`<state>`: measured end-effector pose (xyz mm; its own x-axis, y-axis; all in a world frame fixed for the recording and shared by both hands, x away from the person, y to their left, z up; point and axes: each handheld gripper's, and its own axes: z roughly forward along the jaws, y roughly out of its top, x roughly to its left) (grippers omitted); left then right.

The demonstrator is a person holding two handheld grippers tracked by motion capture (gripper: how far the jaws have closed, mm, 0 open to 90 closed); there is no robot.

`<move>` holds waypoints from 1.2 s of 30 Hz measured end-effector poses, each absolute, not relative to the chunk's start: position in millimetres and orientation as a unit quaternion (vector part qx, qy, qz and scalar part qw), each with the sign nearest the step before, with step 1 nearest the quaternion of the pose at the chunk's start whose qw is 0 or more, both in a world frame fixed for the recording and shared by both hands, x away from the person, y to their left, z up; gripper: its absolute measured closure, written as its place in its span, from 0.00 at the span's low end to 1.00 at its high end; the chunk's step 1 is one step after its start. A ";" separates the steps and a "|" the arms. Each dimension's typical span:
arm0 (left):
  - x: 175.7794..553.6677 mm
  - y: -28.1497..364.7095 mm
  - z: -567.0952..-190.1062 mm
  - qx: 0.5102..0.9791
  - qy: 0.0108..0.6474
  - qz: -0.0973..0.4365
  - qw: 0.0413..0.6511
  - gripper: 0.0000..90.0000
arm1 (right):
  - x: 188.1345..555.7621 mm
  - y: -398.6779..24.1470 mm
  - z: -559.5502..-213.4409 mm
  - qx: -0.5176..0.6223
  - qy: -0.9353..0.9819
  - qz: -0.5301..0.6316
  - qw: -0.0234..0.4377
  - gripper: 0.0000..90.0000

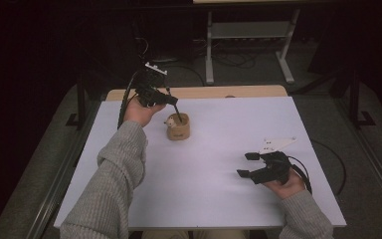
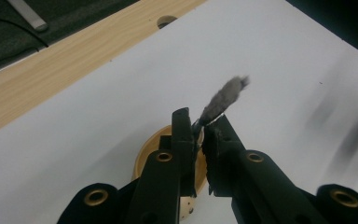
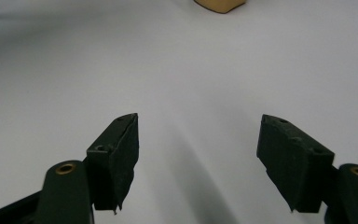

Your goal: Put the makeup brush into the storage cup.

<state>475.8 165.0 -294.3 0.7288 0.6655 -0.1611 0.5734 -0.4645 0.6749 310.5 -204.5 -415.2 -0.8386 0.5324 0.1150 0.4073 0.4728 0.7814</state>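
Left fingers: the left gripper (image 2: 198, 133) is clenched on a thin dark stick tipped with a grey fuzzy tuft (image 2: 223, 98) — a small brush, by the look of it — pinched near the tips so the tuft pokes out past them.
Brush position: in the high view the left gripper (image 1: 171, 101) holds the brush (image 1: 177, 113) slanting down into the wooden cup (image 1: 178, 127), probably so it can be lifted out or dropped in without tipping the cup.
Cup: round, tan, standing upright on the white surface (image 1: 219, 164) towards the far left; something small and pale sits at its rim, too small to identify.
Right fingers: the right gripper (image 3: 198, 154) is spread wide and grasps nothing — only bare surface lies between its fingers.
Right gripper placement: in the high view it (image 1: 248, 164) rests low at the near right, well apart from the cup, likely parked out of the way.
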 end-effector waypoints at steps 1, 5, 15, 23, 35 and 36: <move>476.4 165.0 -294.6 0.856 0.360 0.065 0.366 0.92 | 310.5 -204.5 -415.2 0.275 0.855 0.434 0.072 0.31; 478.0 163.3 -297.2 0.856 0.362 0.065 0.364 0.92 | 312.3 -205.1 -416.1 0.276 0.855 0.434 0.070 0.31; 481.6 158.4 -304.7 0.860 0.362 0.067 0.353 0.92 | 311.3 -203.2 -416.9 0.275 0.858 0.428 0.071 0.31; 482.4 158.7 -312.7 0.864 0.361 0.065 0.344 0.92 | 311.0 -205.5 -415.6 0.277 0.856 0.430 0.079 0.30; 486.9 153.2 -326.0 0.870 0.363 0.051 0.330 0.92 | 309.6 -209.4 -414.8 0.283 0.854 0.430 0.079 0.28; 487.2 153.2 -326.4 0.870 0.363 0.051 0.330 0.92 | 309.4 -209.4 -414.8 0.283 0.854 0.430 0.080 0.28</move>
